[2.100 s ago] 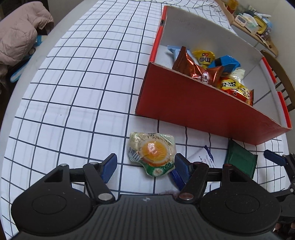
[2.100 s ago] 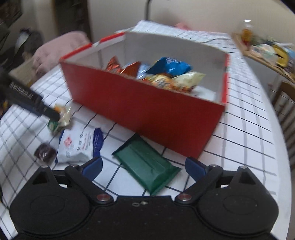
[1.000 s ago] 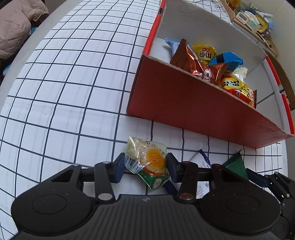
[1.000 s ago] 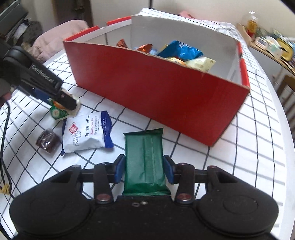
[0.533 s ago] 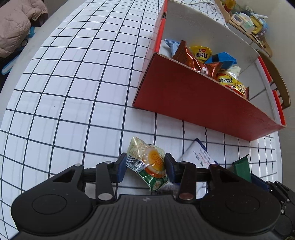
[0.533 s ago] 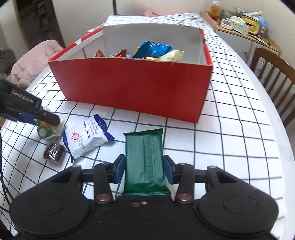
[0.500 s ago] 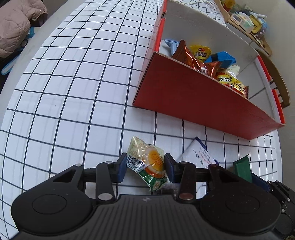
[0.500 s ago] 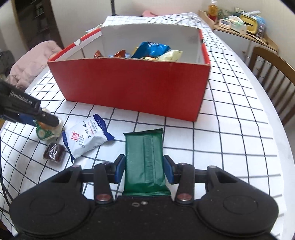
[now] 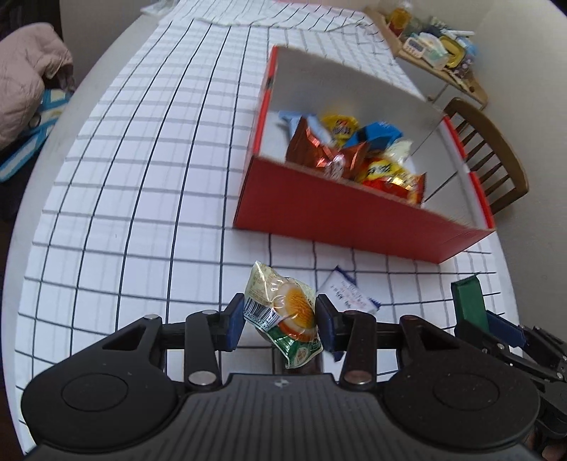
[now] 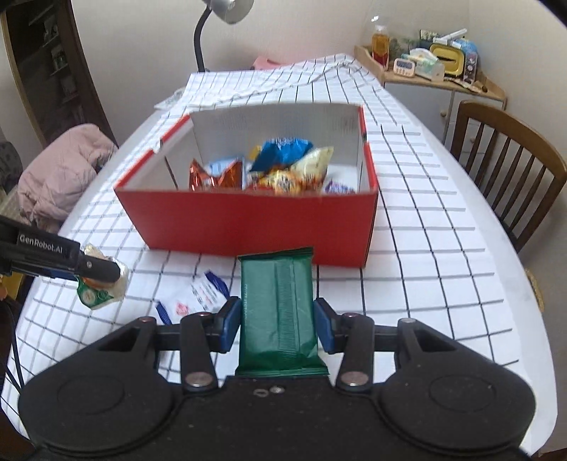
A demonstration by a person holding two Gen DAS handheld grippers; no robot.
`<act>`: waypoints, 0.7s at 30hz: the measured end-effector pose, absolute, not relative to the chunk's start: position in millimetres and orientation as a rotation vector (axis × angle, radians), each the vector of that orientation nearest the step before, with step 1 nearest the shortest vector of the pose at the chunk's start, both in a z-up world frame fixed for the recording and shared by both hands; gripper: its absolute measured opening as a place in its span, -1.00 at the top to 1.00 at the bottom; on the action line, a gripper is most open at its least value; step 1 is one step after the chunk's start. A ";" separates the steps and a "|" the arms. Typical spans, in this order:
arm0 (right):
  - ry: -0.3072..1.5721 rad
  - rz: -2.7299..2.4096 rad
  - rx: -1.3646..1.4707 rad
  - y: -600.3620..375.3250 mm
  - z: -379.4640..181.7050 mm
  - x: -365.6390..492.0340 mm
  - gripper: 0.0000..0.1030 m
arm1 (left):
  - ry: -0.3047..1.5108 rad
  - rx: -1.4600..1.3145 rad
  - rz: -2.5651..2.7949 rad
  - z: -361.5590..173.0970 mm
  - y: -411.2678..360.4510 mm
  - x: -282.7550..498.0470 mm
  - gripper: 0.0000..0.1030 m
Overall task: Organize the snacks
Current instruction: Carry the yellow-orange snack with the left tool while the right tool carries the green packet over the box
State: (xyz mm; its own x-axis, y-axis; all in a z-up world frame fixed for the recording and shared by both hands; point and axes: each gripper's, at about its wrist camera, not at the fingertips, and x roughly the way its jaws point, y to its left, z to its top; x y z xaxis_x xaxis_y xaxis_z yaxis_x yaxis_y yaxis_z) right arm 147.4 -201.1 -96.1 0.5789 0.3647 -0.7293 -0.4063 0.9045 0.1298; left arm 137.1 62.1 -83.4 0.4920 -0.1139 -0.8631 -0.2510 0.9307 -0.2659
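Note:
My left gripper (image 9: 280, 321) is shut on a clear egg snack packet (image 9: 283, 312) and holds it above the checked tablecloth. It also shows in the right wrist view (image 10: 101, 283). My right gripper (image 10: 278, 321) is shut on a green snack bar (image 10: 278, 312), lifted in front of the red box; the bar also shows in the left wrist view (image 9: 467, 301). The red cardboard box (image 10: 248, 220) holds several snack bags (image 10: 280, 170). A white and blue packet (image 10: 202, 294) lies on the table between the grippers.
A wooden chair (image 10: 506, 177) stands at the table's right side. A pink jacket (image 10: 60, 177) lies on a seat at the left. A side shelf with small items (image 10: 432, 67) is at the back right. A desk lamp (image 10: 219, 21) stands behind the table.
Both grippers have risen with their snacks, so the box interior shows more. Before that, each gripper closed on its snack on the table.

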 end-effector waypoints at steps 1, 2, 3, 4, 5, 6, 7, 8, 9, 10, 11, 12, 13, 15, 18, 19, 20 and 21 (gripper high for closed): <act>0.832 0.452 -0.050 -200.3 -91.7 148.3 0.17 | 1.050 -0.380 0.076 -78.1 61.4 137.6 0.19; 0.824 0.458 -0.044 -200.0 -87.3 150.1 0.17 | 1.039 -0.376 0.069 -72.5 60.7 138.6 0.19; 0.817 0.461 -0.039 -199.5 -82.8 152.1 0.17 | 1.029 -0.371 0.063 -67.6 59.8 139.7 0.19; 0.808 0.460 -0.036 -198.2 -78.9 153.7 0.17 | 1.018 -0.366 0.057 -62.3 58.9 141.2 0.19; 0.799 0.461 -0.033 -197.5 -74.7 155.8 0.17 | 1.009 -0.362 0.052 -57.7 58.0 143.1 0.19; 0.793 0.465 -0.028 -196.9 -70.7 158.6 0.17 | 1.000 -0.359 0.049 -53.5 57.4 145.3 0.19; 0.788 0.469 -0.023 -196.0 -66.9 162.0 0.17 | 0.988 -0.357 0.050 -49.4 56.8 147.9 0.19; 0.784 0.469 -0.020 -195.6 -63.6 165.9 0.17 | 0.979 -0.354 0.051 -45.6 56.4 150.8 0.19; 0.779 0.471 -0.018 -194.7 -60.1 169.9 0.17 | 0.971 -0.351 0.050 -41.9 56.0 154.5 0.19; 0.773 0.474 -0.018 -193.5 -56.6 174.2 0.17 | 0.965 -0.349 0.050 -38.2 56.1 158.3 0.19; 0.767 0.473 -0.018 -192.1 -53.3 178.7 0.17 | 0.958 -0.348 0.050 -35.0 55.7 162.2 0.19; 0.761 0.474 -0.019 -191.2 -50.3 183.1 0.17 | 0.952 -0.345 0.049 -31.9 55.5 166.6 0.19; 0.757 0.476 -0.021 -189.5 -47.7 187.5 0.17 | 0.947 -0.340 0.049 -28.9 55.1 171.3 0.19; 0.750 0.474 -0.026 -186.0 -43.3 197.8 0.17 | 0.935 -0.328 0.050 -23.7 53.8 181.3 0.19; 0.751 0.473 -0.029 -182.2 -40.0 215.5 0.17 | 0.922 -0.313 0.055 -17.4 52.1 197.7 0.19; 0.753 0.469 -0.031 -181.1 -39.5 221.5 0.17 | 0.919 -0.306 0.055 -15.8 51.0 203.9 0.19; 0.754 0.468 -0.036 -179.7 -39.3 227.4 0.17 | 0.918 -0.301 0.056 -15.1 50.3 209.7 0.19; 0.755 0.468 -0.041 -178.2 -39.4 233.2 0.17 | 0.918 -0.296 0.058 -14.5 49.7 215.7 0.19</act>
State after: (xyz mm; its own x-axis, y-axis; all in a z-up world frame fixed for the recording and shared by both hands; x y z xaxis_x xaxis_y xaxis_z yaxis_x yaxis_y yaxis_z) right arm 233.2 -178.2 -39.4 0.6306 0.3941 -0.6686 -0.4228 0.8969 0.1299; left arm 215.7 49.7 -14.5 0.6091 -0.0759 -0.7895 -0.1749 0.9581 -0.2270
